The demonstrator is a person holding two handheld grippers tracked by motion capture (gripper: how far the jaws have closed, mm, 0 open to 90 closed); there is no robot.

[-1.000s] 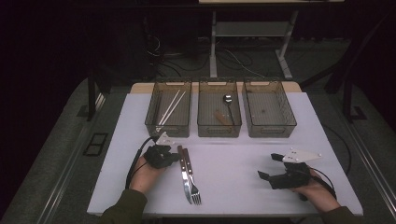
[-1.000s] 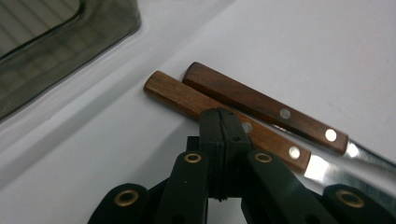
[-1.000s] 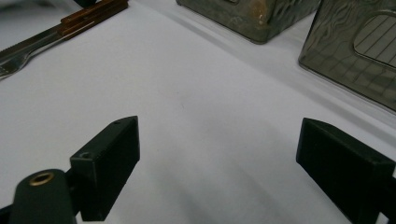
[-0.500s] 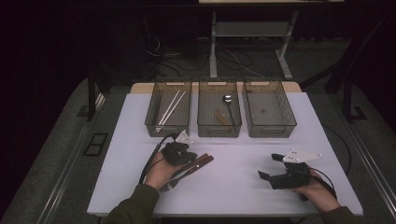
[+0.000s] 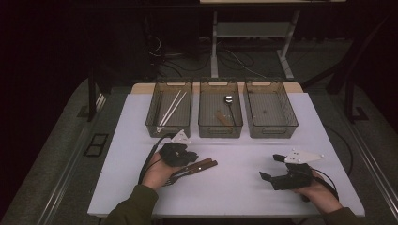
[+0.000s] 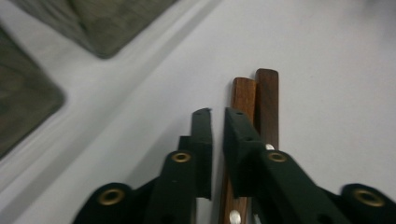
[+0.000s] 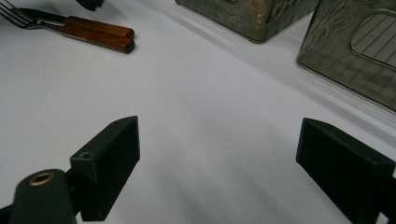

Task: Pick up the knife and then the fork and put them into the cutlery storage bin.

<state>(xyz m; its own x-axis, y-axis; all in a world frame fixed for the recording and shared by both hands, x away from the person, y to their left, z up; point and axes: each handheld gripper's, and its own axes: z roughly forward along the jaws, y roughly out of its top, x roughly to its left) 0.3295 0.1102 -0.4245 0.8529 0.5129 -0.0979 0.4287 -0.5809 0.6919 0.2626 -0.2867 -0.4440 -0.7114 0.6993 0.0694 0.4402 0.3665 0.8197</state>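
Two wooden-handled utensils (image 5: 199,166) lie side by side on the white table (image 5: 234,192), handles pointing right; fork tines (image 7: 10,11) show at their far end. My left gripper (image 5: 192,158) sits over them with its jaws pointing along the handles. In the left gripper view its jaws (image 6: 217,116) are shut to a thin slit with bare table showing through, and the handles (image 6: 267,100) run beneath the right jaw. Whether it touches them I cannot tell. My right gripper (image 5: 268,166) rests at the front right, open wide (image 7: 219,140), nothing between its fingers.
Three clear bins stand in a row at the back: the left bin (image 5: 157,123) holds chopsticks (image 5: 170,108), the middle bin (image 5: 220,130) a spoon (image 5: 229,100) and a wooden piece, the right bin (image 5: 291,123) nothing visible. Cables trail from both grippers.
The utensils have swung from pointing away from me to lying nearly crosswise, handles to the right. My left gripper moved forward and turned right with them. The right gripper stayed still.
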